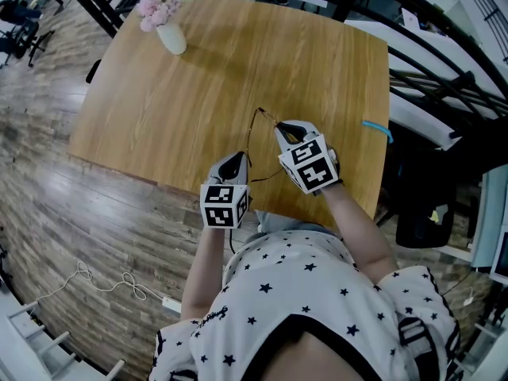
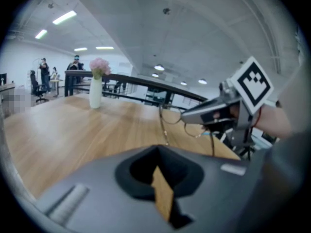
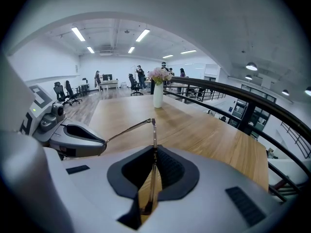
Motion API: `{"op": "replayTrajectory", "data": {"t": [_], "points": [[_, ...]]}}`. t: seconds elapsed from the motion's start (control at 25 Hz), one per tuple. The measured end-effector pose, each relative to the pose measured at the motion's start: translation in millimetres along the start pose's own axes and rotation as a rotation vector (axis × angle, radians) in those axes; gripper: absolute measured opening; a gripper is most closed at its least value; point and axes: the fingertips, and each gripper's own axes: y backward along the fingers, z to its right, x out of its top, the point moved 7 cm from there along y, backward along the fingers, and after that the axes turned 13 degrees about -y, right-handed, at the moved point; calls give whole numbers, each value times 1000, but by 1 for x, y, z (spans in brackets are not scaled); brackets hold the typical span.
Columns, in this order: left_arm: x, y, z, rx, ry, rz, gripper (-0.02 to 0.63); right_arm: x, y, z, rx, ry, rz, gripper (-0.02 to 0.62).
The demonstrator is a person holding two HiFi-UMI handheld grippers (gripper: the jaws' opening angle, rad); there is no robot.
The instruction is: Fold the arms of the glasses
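Thin wire-rimmed glasses (image 1: 259, 119) hang a little above the wooden table (image 1: 182, 101). My right gripper (image 1: 284, 127) is shut on their front frame; in the right gripper view the rim (image 3: 153, 135) runs edge-on between my jaws. One arm (image 3: 129, 130) stretches left from the hinge to the tip of my left gripper (image 3: 103, 142), which is shut on its end. In the left gripper view the glasses (image 2: 171, 116) stand just ahead of my shut jaws, held by the right gripper (image 2: 188, 115). The other arm (image 2: 213, 142) hangs down free.
A white vase of pink flowers (image 1: 168, 32) stands at the table's far left corner. The table's near edge (image 1: 262, 205) lies right below both grippers. A small blue thing (image 1: 377, 128) sits at the right edge. A black railing (image 3: 233, 98) runs behind the table.
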Motion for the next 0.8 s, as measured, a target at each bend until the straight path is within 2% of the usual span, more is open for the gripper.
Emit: {"op": "replayTrajectory", "data": {"t": [0.8], "points": [[14,-7,23,-142,-69,18,8,2,-4,-6,3,2,-8,31]]}}
